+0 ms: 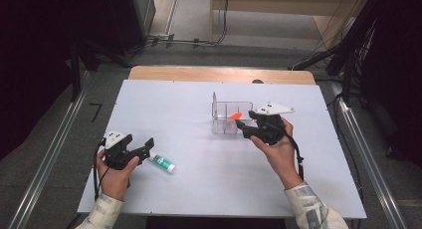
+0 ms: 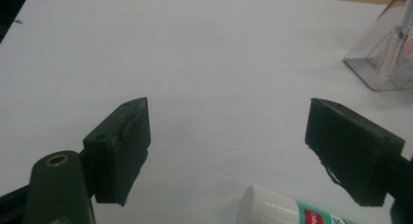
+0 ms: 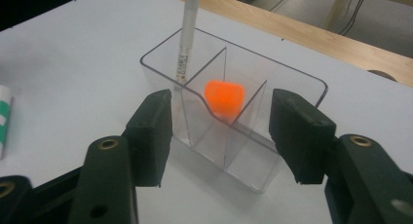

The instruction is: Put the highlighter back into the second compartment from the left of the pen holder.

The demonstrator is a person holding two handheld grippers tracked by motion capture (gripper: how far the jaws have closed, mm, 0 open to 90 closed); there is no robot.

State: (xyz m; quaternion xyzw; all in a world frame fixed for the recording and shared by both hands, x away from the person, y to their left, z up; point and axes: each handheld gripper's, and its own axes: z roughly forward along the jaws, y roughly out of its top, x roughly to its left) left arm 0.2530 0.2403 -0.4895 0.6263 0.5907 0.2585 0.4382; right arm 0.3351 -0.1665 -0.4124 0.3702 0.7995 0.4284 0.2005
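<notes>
A clear plastic organiser [image 1: 226,120] with three compartments stands right of the table's middle. An orange piece [image 3: 223,98] sits in its middle compartment, and a white pen [image 3: 185,39] stands upright in the one beside it. My right gripper [image 3: 225,107] is open just in front of the organiser's near wall, holding nothing; it also appears in the high view as the right gripper [image 1: 243,127]. A white tube with a green label [image 1: 163,163] lies at the front left. My left gripper [image 2: 229,112] is open over the bare table, the tube's cap [image 2: 272,207] low between its jaws, untouched.
The white table top [image 1: 174,104] has a wooden strip [image 1: 221,73] along its far edge. Dark stands and cables [image 1: 189,41] lie on the floor beyond it. A metal rail [image 1: 50,159] runs along each side of the table.
</notes>
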